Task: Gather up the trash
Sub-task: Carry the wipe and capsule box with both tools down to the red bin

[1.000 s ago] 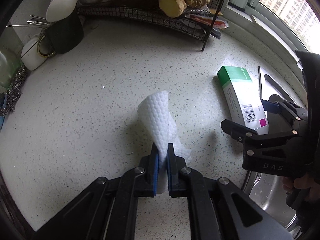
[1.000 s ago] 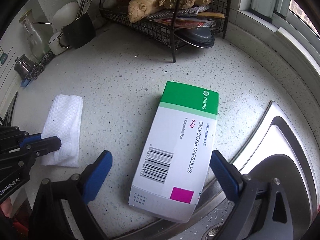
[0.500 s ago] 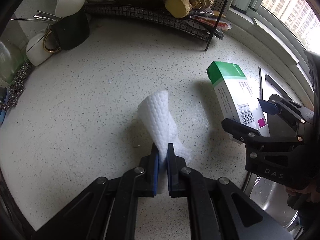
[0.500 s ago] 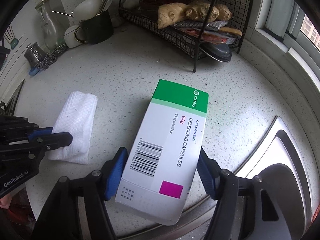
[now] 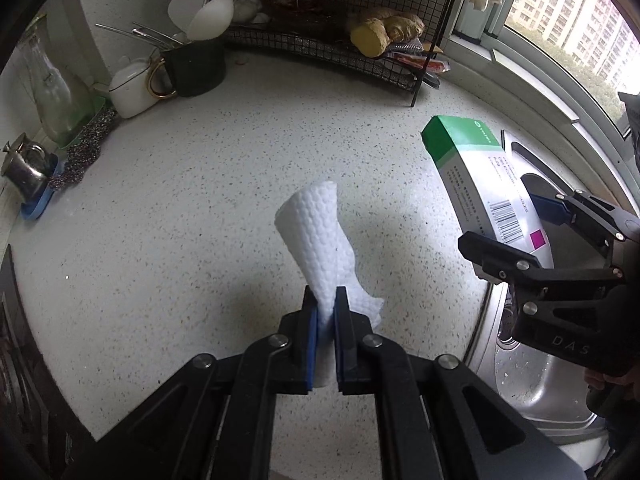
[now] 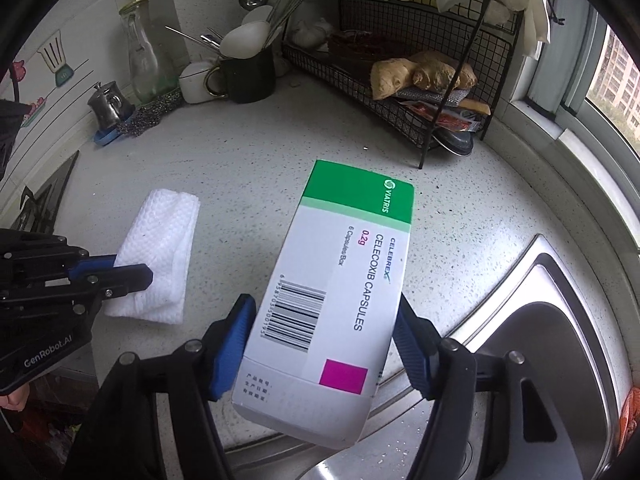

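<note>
A folded white paper towel [image 5: 316, 236] hangs above the speckled counter, pinched at its lower end by my left gripper [image 5: 325, 312], which is shut on it. In the right wrist view the same paper towel [image 6: 160, 252] and the left gripper [image 6: 132, 272] show at the left. A green-and-white medicine box [image 6: 344, 280] is lifted off the counter, with my right gripper [image 6: 324, 328] shut on its two long sides. The left wrist view shows the medicine box [image 5: 476, 184] tilted up in the right gripper [image 5: 516, 224] at the right.
A steel sink [image 6: 560, 344] lies at the lower right. At the back stand a black wire rack [image 6: 400, 92] with ginger, a dark utensil mug [image 6: 248, 76], a white pot [image 5: 132, 88], a glass bottle [image 6: 144, 52] and a small metal jug [image 6: 106, 104]. A window runs along the right.
My right gripper closed on the medicine box and lifted it off the counter. My left gripper rose with the paper towel still pinched. Both views show more of the back wall.
</note>
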### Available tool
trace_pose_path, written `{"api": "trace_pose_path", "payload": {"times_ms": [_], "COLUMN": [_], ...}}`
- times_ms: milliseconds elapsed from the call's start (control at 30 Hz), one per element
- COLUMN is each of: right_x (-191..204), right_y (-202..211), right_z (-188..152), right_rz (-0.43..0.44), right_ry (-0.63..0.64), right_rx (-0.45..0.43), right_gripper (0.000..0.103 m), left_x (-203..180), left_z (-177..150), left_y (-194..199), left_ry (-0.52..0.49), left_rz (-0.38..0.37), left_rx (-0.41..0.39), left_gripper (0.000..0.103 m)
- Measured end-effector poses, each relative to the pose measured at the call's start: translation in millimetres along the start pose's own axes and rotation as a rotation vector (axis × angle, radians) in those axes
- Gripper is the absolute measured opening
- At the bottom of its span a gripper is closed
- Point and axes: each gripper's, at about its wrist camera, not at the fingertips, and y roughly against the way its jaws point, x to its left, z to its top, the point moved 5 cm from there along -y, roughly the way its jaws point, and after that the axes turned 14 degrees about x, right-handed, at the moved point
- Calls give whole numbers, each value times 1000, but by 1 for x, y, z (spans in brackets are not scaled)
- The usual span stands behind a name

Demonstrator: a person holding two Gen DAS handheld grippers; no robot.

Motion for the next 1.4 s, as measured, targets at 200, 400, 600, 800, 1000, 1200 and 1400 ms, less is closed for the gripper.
{"api": "trace_pose_path", "payload": {"times_ms": [200,400,600,800,1000,1200,1400], "right_x": [29,59,106,152,194,226,236], "right_y": [20,47,65,75,56,23,-28], "right_z": [-22,-63,-115,-165,-203,-233,-248], "right_rz": [-11,-18,-9,4,53,97,106], "right_ry": [27,41,57,86,132,187,208], "right_rx": [-26,-58,-69,-62,-8,71,151], "right_gripper": [64,64,64,64,64,63,61], "left_x": [7,17,31,42,54,65,71], "left_z": [-43,-104,-183,-259,-320,-361,-376], "left_y": [23,50,69,73,53,18,-30], "left_ry": [14,16,42,69,112,145,178], "left_rz": [0,17,38,42,40,29,10], "left_rx": [-36,-75,-92,-104,-46,32,94], "left_gripper": [6,6,6,6,6,6,6]}}
